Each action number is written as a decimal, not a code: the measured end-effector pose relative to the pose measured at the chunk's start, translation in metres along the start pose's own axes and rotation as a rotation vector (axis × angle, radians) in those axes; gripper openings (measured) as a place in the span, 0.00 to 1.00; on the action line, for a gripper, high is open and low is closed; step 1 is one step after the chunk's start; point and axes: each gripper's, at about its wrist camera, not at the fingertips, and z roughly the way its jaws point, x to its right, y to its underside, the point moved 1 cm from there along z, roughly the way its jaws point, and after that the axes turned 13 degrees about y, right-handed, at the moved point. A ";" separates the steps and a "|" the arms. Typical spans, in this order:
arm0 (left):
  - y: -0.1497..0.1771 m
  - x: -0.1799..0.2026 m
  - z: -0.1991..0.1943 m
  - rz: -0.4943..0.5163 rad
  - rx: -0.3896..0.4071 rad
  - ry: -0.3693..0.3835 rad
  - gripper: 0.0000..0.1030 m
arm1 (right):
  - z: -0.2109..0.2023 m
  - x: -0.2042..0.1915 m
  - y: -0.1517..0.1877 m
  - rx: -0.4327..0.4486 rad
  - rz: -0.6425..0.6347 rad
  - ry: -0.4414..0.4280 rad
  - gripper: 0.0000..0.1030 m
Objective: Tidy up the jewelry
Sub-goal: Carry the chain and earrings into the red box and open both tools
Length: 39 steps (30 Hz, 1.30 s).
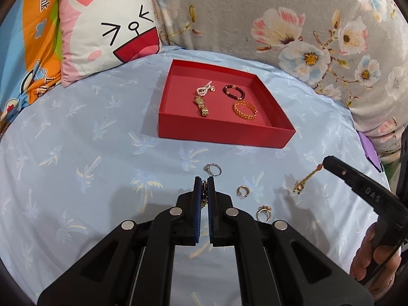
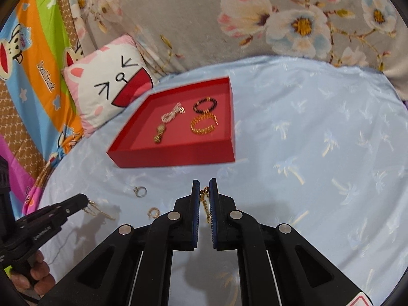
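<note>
The left gripper (image 1: 204,182) is clenched on a thin gold chain (image 1: 204,191); the right gripper (image 2: 204,186) pinches a gold bracelet (image 2: 205,204) that dangles above the blue bedsheet (image 1: 76,153). Three rings lie between them: silver ring (image 1: 213,169), hoop ring (image 1: 242,191), gold ring (image 1: 264,213). Beyond, the red tray (image 1: 224,134) holds a watch (image 1: 201,105) and bracelets.

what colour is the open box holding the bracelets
Red: the shallow open cardboard box has darker red walls and a lighter, pinkish-red floor. It shows best in the left wrist view.
</note>
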 end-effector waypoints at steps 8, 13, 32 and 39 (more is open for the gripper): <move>-0.036 0.011 -0.020 0.042 0.036 0.023 0.03 | -0.043 -0.009 -0.041 0.097 -0.032 -0.037 0.06; -0.068 0.016 -0.032 0.074 0.083 0.032 0.03 | -0.055 -0.016 -0.070 0.145 -0.042 -0.049 0.06; -0.165 0.009 0.044 0.085 0.084 0.040 0.03 | 0.031 -0.055 -0.130 0.086 -0.077 -0.094 0.06; -0.150 -0.015 0.081 0.035 0.017 0.029 0.03 | 0.076 -0.061 -0.111 0.008 -0.077 -0.102 0.06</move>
